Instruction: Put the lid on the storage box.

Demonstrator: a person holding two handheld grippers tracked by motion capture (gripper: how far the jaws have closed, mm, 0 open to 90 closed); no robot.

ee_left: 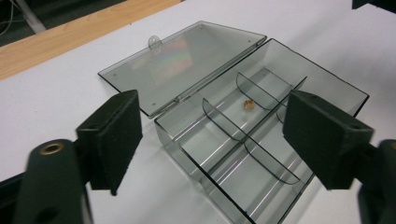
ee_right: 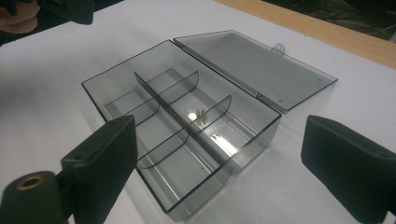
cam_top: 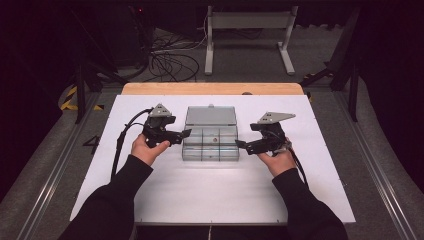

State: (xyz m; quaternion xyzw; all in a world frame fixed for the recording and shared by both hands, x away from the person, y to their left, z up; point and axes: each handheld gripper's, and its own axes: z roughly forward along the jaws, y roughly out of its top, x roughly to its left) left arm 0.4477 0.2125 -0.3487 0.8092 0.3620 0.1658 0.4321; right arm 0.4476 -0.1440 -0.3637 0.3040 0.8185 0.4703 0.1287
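Observation:
A clear grey plastic box with several compartments stands mid-table, its lid folded flat behind it. A small brownish piece lies in a middle compartment, also visible in the right gripper view. My left gripper sits just off the box's left end, open, with nothing between the jaws. My right gripper is close to the box's right end, also open and empty. In the left gripper view the jaws frame the box. In the right gripper view the jaws frame its near corner.
The box rests on a white board over a wooden tabletop whose far edge is visible. Beyond the table are floor cables and a metal stand. Bare white surface lies in front of the box and to both sides.

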